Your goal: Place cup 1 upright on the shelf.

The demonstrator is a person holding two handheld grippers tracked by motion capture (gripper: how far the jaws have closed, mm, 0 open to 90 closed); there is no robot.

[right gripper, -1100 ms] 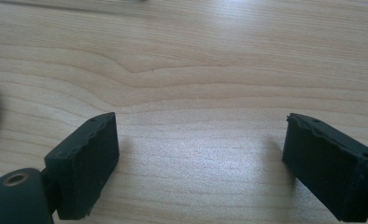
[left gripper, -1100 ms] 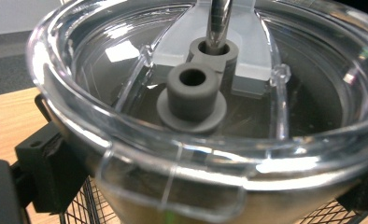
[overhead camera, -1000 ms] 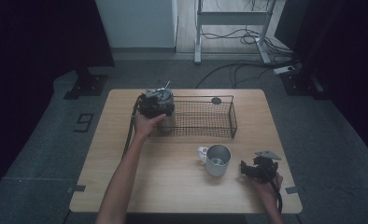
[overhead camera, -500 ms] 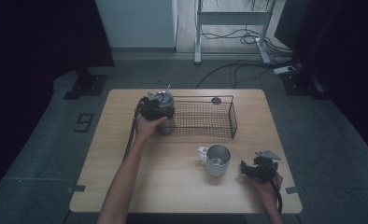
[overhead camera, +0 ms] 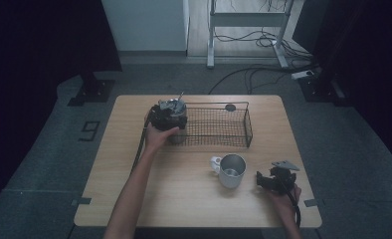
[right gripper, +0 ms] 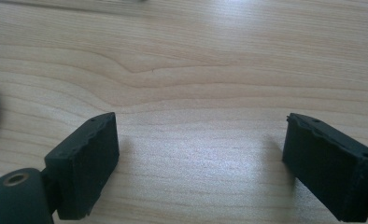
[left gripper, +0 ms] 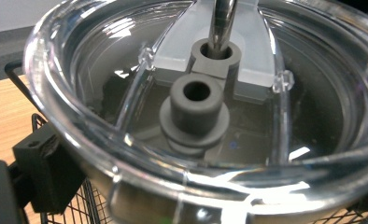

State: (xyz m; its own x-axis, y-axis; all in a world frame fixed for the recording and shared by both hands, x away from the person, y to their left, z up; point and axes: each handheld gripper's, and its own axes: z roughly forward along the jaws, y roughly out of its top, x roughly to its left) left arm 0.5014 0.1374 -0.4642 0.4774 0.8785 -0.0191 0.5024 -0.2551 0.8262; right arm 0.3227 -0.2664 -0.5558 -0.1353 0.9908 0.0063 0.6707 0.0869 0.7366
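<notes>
Lid (left gripper: 191, 107), clear plastic with a metal straw (left gripper: 222, 23), clamped by left gripper (overhead camera: 168, 115) above basket (overhead camera: 219, 127) corner; a slip could drop it. Right gripper (right gripper: 201, 163) rests on table (overhead camera: 184, 189), jaws apart.

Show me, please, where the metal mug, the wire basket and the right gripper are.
metal mug (overhead camera: 232, 170), high view, on its open rim.
wire basket (overhead camera: 247, 127), high view, on its right end wall.
right gripper (overhead camera: 259, 180), high view, between its fingertips.

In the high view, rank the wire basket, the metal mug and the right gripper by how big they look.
1. wire basket, clearly largest.
2. metal mug.
3. right gripper, close to the mug; that order is unsure.
</notes>
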